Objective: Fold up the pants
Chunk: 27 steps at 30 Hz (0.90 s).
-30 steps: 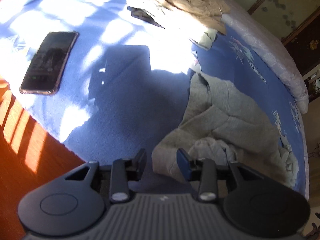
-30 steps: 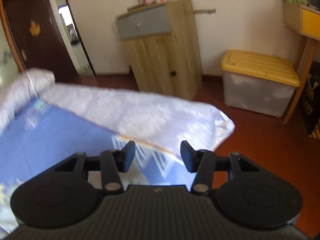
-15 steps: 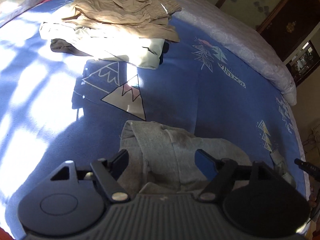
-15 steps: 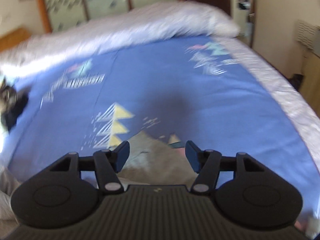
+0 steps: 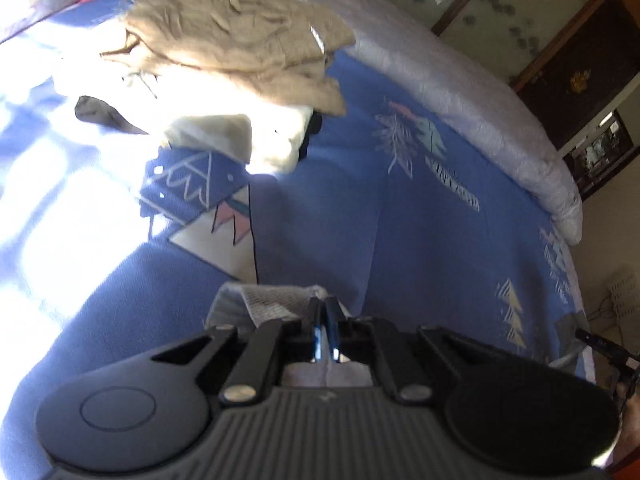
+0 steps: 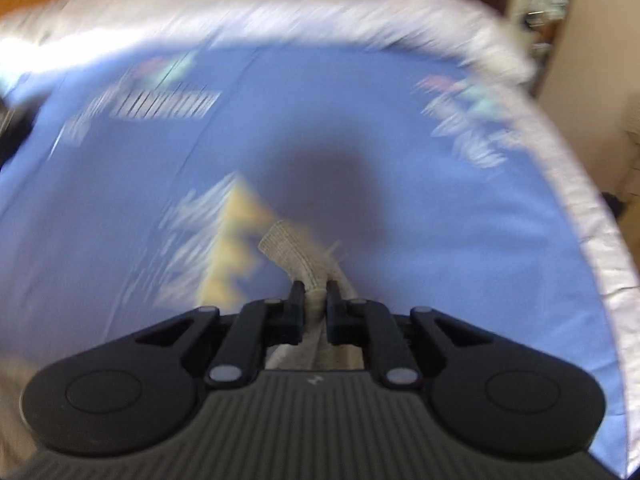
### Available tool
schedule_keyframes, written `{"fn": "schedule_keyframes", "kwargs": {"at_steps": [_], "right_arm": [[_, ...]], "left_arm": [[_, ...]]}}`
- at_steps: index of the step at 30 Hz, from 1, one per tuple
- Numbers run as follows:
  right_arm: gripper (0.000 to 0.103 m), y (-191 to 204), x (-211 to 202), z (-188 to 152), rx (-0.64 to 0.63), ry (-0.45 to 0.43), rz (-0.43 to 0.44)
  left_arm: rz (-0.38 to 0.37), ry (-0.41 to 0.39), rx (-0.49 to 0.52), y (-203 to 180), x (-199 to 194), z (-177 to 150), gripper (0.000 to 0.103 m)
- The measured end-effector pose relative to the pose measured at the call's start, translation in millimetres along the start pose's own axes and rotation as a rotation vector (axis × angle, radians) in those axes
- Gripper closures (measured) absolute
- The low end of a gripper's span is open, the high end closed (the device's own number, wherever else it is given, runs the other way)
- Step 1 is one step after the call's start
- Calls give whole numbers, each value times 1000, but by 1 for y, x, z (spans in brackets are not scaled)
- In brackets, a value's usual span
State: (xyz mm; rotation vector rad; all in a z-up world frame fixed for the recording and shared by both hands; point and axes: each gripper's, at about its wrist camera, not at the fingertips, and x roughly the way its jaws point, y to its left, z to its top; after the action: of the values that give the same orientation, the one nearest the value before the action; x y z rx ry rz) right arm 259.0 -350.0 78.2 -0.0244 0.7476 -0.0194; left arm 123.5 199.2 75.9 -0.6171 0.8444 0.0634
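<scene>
We note the left hand-held gripper (image 5: pixel 325 322) pinched tight on a ribbed edge of the grey pants (image 5: pixel 276 304), low over the blue bedspread (image 5: pixel 420 220); the right hand-held gripper (image 6: pixel 316 300) has its jaws closing, a bunched cuff of the same pants (image 6: pixel 294 252) clamped between them; a pile of beige clothes (image 5: pixel 240 36) lies further up the bed; right view blurred.

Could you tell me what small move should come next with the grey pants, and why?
Probably lift both tongs together and draw them apart. The left tongs are shut on the grey pants, the right tongs are closing on a bunched ribbed edge, and the fabric needs spreading flat over the blue bedspread.
</scene>
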Motion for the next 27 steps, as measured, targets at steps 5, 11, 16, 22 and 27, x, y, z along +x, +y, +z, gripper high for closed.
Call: {"fn": "schedule_keyframes", "kwargs": {"at_steps": [5, 11, 16, 22, 27], "right_arm": [[91, -94, -26, 71, 395, -284, -147], [69, -165, -6, 78, 848, -277, -140], [42, -148, 17, 30, 804, -153, -99], [42, -116, 10, -23, 586, -52, 15], [43, -88, 4, -44, 504, 5, 135]], "left_arm": [[-6, -101, 9, -5, -23, 29, 100], [110, -72, 40, -9, 21, 26, 91], [176, 73, 24, 4, 59, -1, 66], [161, 76, 22, 14, 42, -10, 51], [126, 52, -35, 16, 41, 5, 48]]}}
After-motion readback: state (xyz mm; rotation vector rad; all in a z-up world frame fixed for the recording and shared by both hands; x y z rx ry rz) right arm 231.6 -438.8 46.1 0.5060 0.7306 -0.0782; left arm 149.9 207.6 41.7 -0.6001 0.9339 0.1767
